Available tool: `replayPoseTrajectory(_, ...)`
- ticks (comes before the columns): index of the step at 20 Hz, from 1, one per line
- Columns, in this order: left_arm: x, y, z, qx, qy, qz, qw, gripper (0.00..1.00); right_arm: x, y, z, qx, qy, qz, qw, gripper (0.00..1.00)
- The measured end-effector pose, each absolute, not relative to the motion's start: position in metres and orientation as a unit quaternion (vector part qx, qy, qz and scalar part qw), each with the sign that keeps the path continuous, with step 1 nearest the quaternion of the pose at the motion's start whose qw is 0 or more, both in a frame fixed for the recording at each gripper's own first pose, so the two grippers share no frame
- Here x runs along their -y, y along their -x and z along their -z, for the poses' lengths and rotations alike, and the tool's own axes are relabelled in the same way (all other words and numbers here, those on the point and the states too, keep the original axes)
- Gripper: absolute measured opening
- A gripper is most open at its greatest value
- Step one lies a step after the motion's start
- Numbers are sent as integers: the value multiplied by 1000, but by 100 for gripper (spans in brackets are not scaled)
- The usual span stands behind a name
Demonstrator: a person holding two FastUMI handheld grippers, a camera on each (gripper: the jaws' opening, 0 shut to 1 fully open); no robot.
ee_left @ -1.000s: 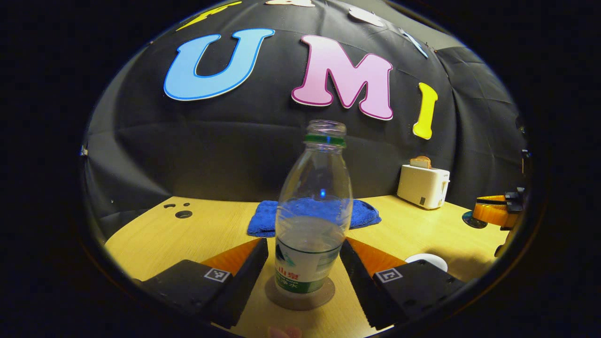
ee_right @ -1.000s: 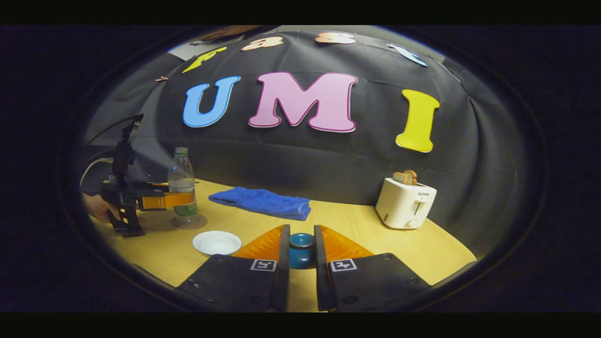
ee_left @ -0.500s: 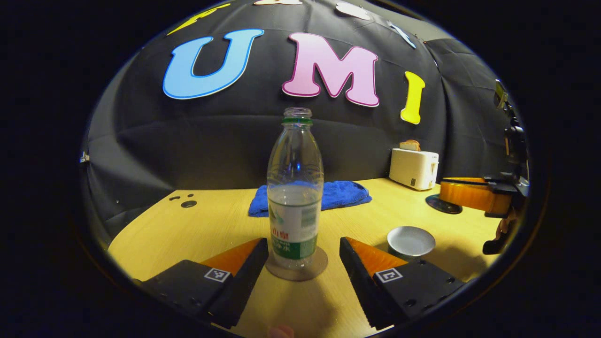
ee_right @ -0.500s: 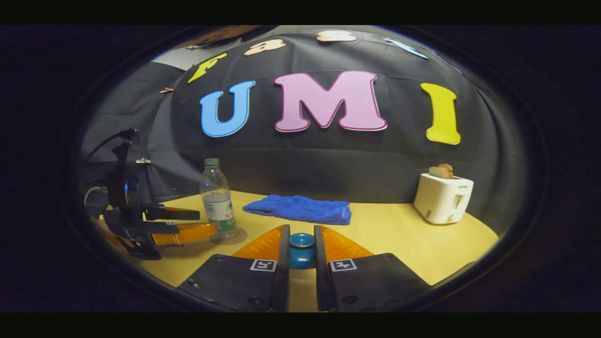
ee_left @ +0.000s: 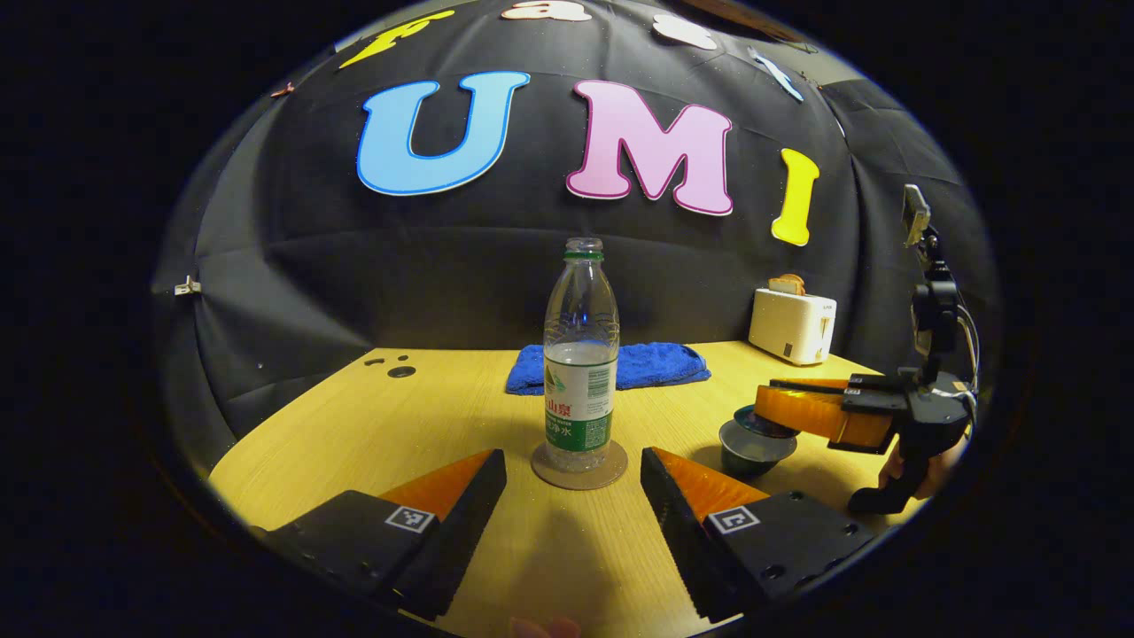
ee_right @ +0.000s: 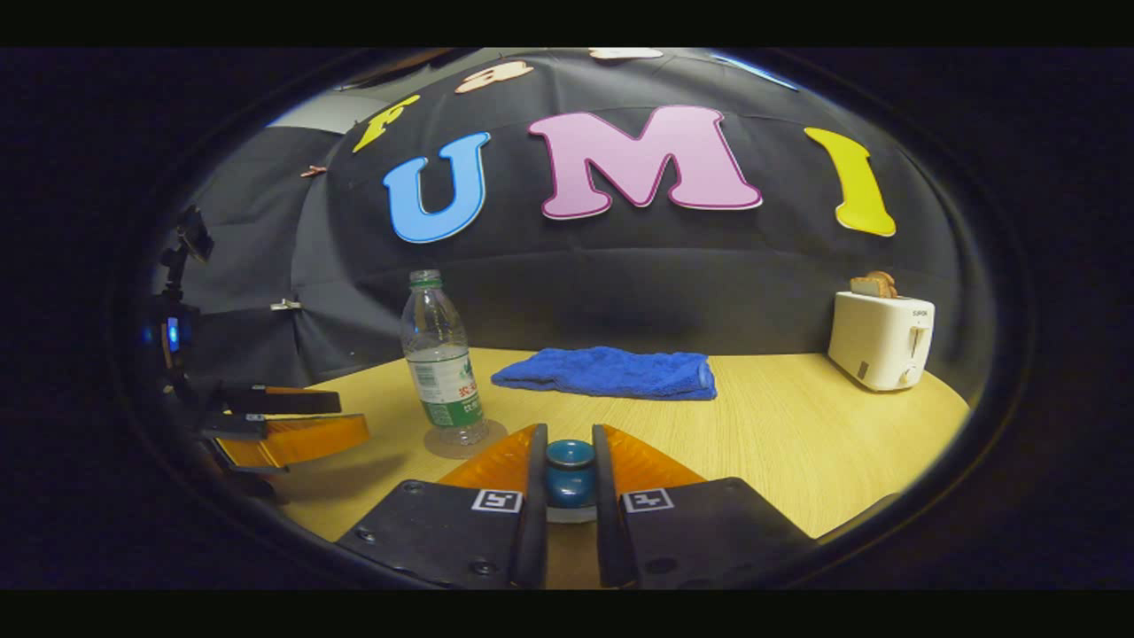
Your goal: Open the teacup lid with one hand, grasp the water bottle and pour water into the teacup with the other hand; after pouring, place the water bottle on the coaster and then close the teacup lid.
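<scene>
A clear water bottle (ee_left: 580, 354), uncapped and part full, stands upright on a round brown coaster (ee_left: 579, 466). My left gripper (ee_left: 573, 461) is open just short of the coaster and touches nothing. Farther right in the left gripper view, my right gripper (ee_left: 772, 400) holds the lid (ee_left: 749, 416) directly over the dark teacup (ee_left: 753, 448); whether lid and cup touch I cannot tell. In the right gripper view, my right gripper (ee_right: 569, 445) is shut on the lid's blue knob (ee_right: 569, 470). The bottle (ee_right: 440, 354) and the open left gripper (ee_right: 350, 418) lie to its left.
A folded blue towel (ee_right: 607, 372) lies at the back of the wooden table (ee_right: 780, 443). A white toaster (ee_right: 881, 341) with bread in it stands at the back right. Small holes (ee_left: 400, 371) mark the table's far left corner.
My left gripper has drawn back from the bottle, which stays on the coaster. My right gripper has carried the lid left, over the teacup that stood uncovered before.
</scene>
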State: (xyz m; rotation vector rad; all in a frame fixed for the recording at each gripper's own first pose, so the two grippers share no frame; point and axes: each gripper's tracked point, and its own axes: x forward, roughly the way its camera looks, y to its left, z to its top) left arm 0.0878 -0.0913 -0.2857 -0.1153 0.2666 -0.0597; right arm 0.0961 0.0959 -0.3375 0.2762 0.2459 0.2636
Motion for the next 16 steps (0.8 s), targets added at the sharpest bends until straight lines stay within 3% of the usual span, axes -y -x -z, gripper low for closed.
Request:
replayPoseTrajectory(13, 81, -82, 286, -135, 62, 23, 989, 96, -103, -94, 355, -161, -120, -130, 971, 28)
replayPoseTrajectory(16, 78, -81, 283, -136, 62, 20, 989, 96, -103, -91, 355, -165, -117, -132, 970, 45)
